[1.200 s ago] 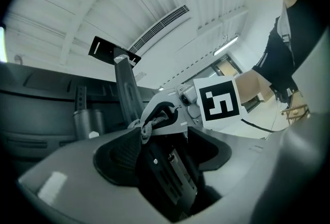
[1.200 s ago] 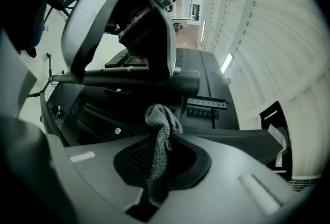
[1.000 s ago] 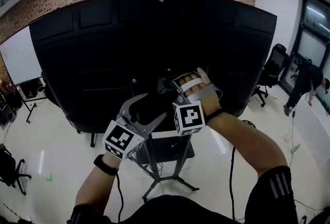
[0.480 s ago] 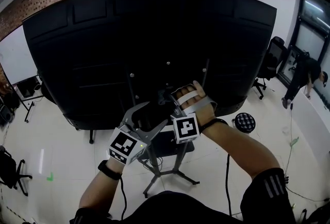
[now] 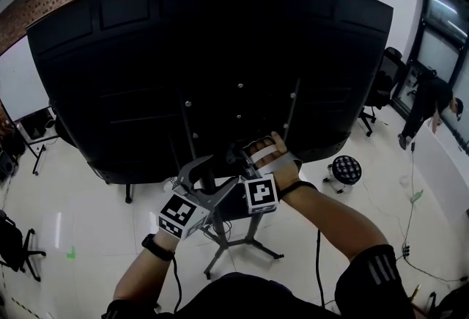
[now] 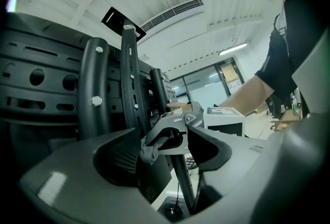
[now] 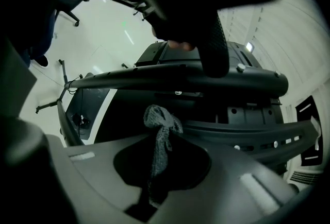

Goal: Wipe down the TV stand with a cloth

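Note:
The back of a big black TV fills the head view, carried on a black TV stand with upright posts and splayed legs. My right gripper is up against the stand's post under the TV. It is shut on a grey cloth, which sticks out of its jaws toward the stand's crossbars. My left gripper hovers just left of it, open with its jaws wide apart and nothing held. The right gripper and the cloth show between them in the left gripper view.
A small shelf sits on the stand below my hands. A round stool, an office chair and a person are off to the right. A whiteboard stands at left. Cables trail over the white floor.
Both grippers have sunk a little lower in the head view and drawn closer together by the post. The right stays shut on the cloth; the left stays open.

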{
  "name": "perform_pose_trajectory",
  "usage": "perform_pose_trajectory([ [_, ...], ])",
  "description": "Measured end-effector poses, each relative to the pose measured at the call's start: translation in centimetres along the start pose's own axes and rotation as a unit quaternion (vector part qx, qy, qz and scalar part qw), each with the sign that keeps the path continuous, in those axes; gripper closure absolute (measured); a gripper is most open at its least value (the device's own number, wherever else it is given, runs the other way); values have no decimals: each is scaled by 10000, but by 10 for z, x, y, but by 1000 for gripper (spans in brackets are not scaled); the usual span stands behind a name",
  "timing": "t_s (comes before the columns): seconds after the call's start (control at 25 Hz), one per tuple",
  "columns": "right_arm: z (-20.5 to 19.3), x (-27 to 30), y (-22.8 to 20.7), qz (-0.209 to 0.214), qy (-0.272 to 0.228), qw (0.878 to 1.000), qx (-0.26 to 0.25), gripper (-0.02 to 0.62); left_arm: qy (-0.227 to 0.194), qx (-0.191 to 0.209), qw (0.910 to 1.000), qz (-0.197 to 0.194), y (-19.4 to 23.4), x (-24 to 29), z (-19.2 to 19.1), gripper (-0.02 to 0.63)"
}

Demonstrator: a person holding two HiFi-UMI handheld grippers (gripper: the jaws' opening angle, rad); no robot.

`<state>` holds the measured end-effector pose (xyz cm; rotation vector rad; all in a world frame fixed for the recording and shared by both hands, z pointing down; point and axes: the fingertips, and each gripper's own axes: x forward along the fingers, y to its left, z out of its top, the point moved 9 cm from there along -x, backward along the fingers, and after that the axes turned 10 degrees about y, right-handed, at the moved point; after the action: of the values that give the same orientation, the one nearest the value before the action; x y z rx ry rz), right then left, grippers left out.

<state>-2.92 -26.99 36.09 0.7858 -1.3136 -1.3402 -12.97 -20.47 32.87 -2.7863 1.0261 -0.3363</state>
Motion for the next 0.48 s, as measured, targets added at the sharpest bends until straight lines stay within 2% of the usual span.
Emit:
perform_pose_trajectory([
  [0.24,4,12,34,276,177,9994,-136,575,75,-45,9999,-121,-1,-2,-13,298],
  [0.4,3,4,34,321,70,9992,245,575,33,1,9999,-127,-1,-1,-19,298],
  [0.48,0,-7,25,366,-109,9971,660,575,-21,-11,9999,-109,0,0,-18,298],
])
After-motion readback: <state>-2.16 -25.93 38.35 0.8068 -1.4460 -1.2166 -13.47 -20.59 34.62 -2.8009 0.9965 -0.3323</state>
